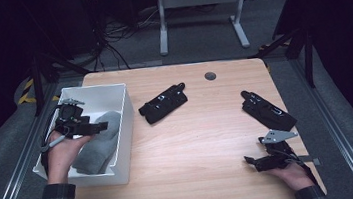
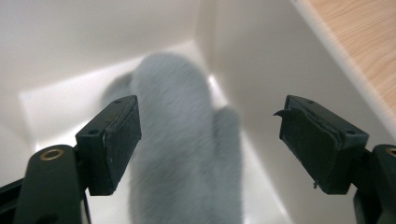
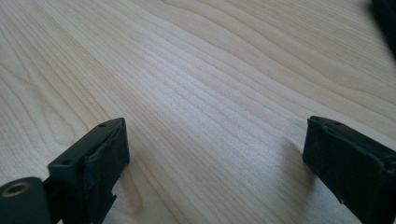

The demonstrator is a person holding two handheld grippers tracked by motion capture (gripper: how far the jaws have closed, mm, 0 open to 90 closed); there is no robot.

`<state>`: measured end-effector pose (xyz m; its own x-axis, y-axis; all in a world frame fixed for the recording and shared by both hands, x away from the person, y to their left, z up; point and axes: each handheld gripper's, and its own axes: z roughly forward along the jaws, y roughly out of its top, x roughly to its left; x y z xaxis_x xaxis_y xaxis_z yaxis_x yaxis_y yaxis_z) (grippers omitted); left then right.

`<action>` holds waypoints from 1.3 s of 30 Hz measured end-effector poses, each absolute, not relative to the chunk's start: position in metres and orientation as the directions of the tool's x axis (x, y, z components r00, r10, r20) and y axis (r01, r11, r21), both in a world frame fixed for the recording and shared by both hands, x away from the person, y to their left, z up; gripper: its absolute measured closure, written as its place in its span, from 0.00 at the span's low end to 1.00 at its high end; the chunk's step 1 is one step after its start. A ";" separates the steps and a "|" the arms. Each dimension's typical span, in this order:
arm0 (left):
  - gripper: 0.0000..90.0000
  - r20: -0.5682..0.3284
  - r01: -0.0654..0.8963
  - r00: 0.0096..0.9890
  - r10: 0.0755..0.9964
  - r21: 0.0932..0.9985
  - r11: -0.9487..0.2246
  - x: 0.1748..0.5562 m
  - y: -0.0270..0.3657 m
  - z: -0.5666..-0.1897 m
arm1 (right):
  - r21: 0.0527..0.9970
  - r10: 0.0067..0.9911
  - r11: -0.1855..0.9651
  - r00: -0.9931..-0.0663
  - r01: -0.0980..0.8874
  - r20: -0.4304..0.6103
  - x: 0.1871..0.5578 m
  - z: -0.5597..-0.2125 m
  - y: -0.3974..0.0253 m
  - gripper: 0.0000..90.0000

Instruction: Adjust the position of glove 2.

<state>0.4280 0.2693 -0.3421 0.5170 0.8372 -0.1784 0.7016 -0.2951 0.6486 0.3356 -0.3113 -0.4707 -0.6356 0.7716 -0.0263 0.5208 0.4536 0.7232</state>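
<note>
Two hand-held grippers at a wooden table, one over a white bin holding a grey mitten.

At the left of the high view, the left gripper hovers with jaws apart over the grey mitten lying inside the white bin. At lower right, the right gripper rests low over the bare table, jaws apart and gripping nothing. Two black gloves lie on the table at centre and right.

no readable text, no labels, no brand marks, no numbers on anything here
</note>
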 end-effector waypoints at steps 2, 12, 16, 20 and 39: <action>0.22 -0.187 0.682 0.542 0.819 0.667 -0.299 0.426 0.261 -0.334 | 0.723 0.773 0.454 -0.634 0.521 -0.029 0.335 -0.471 -0.311 0.08; 0.18 -0.195 0.609 0.653 0.732 0.710 -0.354 0.420 0.213 -0.313 | 0.722 0.772 0.456 -0.634 0.521 -0.030 0.335 -0.471 -0.311 0.08; 0.17 -0.191 0.590 0.677 0.711 0.718 -0.369 0.418 0.197 -0.311 | 0.722 0.772 0.456 -0.634 0.521 -0.030 0.335 -0.471 -0.311 0.08; 0.16 -0.185 0.569 0.705 0.684 0.724 -0.390 0.417 0.179 -0.310 | 0.722 0.772 0.456 -0.634 0.521 -0.030 0.335 -0.471 -0.311 0.08; 0.16 -0.173 0.499 0.795 0.582 0.732 -0.464 0.405 0.100 -0.338 | 0.722 0.772 0.456 -0.635 0.521 -0.030 0.335 -0.471 -0.311 0.08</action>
<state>0.4054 0.0999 -0.3380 0.7946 0.5820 -0.1728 0.4988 -0.4636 0.7323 0.3354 -0.3109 -0.4707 -0.6351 0.7718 -0.0298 0.5206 0.4562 0.7218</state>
